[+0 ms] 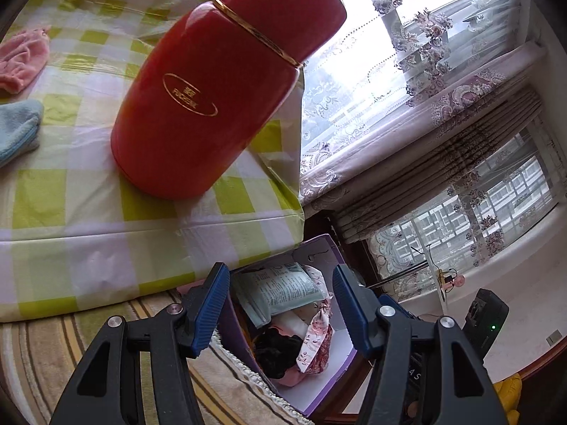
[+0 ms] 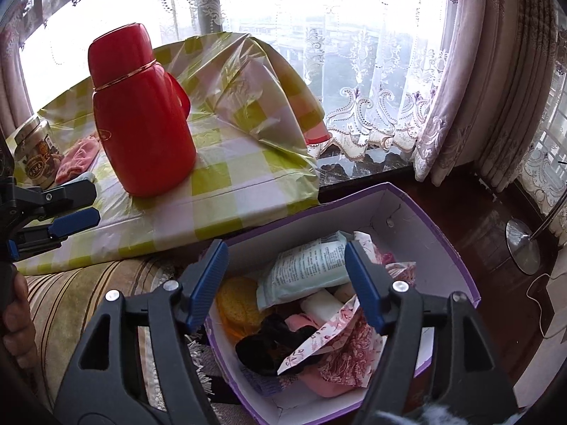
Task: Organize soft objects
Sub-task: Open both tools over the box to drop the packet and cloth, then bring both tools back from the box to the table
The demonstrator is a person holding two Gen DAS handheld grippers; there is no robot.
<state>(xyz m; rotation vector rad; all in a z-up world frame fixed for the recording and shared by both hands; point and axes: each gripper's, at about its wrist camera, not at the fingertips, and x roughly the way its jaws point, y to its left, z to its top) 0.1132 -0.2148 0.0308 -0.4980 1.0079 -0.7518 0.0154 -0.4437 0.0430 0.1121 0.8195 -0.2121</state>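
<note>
Grippers: two. The left gripper hangs over the box with its jaws apart and nothing between the pads. The right gripper hangs over the same box, jaws also spread, gripping nothing. In the right wrist view the left gripper shows at the left edge, beside the table edge.
Hand: one in sight, a hand at the left edge of the right wrist view, below the left gripper.
Box: one purple box with white inner walls, on the floor just beside the table, open at the top.
Soft things in box: a pale wipes pack lying aslant on top, a yellow sponge, a white roll, a black cloth, a floral cloth and something pink under it. An exact count cannot be told, since they overlap.
Soft things on table: two, a pink cloth and a blue cloth, lying near each other at the far left.
Table: one, under a green-checked cover.
Flask: one red flask, upright on the table near its edge, between the box and the cloths.
Jar: one jar on the table beside the pink cloth.
Around: lace curtains at the window, a striped rug under the table, a lamp base on the floor.
</note>
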